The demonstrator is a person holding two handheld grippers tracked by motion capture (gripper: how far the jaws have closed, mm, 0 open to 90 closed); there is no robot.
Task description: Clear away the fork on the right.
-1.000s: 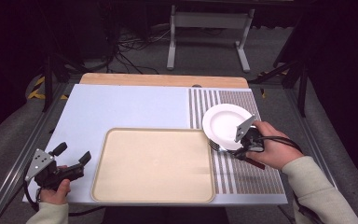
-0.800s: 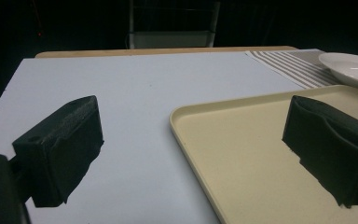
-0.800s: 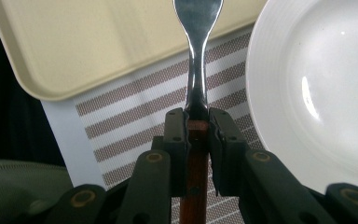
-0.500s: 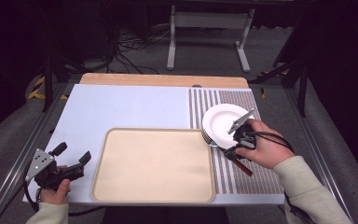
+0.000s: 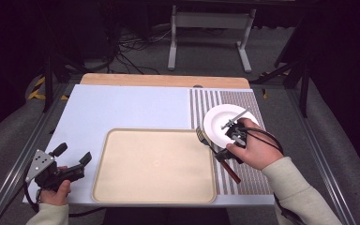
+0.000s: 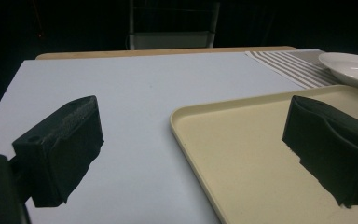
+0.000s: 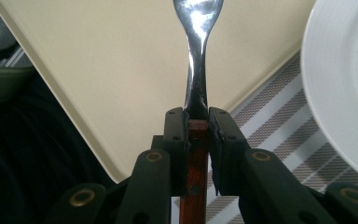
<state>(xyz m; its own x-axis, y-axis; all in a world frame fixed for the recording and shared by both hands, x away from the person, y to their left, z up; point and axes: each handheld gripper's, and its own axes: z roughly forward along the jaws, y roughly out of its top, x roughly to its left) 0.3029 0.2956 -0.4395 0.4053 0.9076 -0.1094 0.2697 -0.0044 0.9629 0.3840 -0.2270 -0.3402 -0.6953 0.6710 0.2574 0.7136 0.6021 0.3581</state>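
High view: I see my right gripper [image 5: 226, 149] over the striped placemat [image 5: 253, 176], just off the right edge of the beige tray [image 5: 154, 192]. It is clamped on a fork [image 5: 206, 139] with a reddish wooden handle; the handle end sticks out toward me and the metal head points to the tray's upper right corner. The white plate [image 5: 218, 123] sits on the placemat just beyond my right hand [image 5: 251, 151], which covers part of its near rim.

Right gripper view: the jaws are closed tight on the fork [image 7: 196, 79] at the top of the wooden handle, where the metal neck begins. The head of the fork reaches out over the tray [image 7: 121, 60]. The plate [image 7: 340, 88] lies to the right, on the striped placemat [image 7: 279, 112].

Left gripper [image 5: 70, 159], high view: it is at the near left of the pale blue mat [image 5: 131, 108], beside the tray's left edge, held in my left hand [image 5: 56, 190].

Left gripper view: the two jaws stand wide apart with nothing between them. One is over the blue mat [image 6: 121, 93], the other over the tray [image 6: 242, 154]. The plate's [image 6: 354, 67] rim shows at far right.
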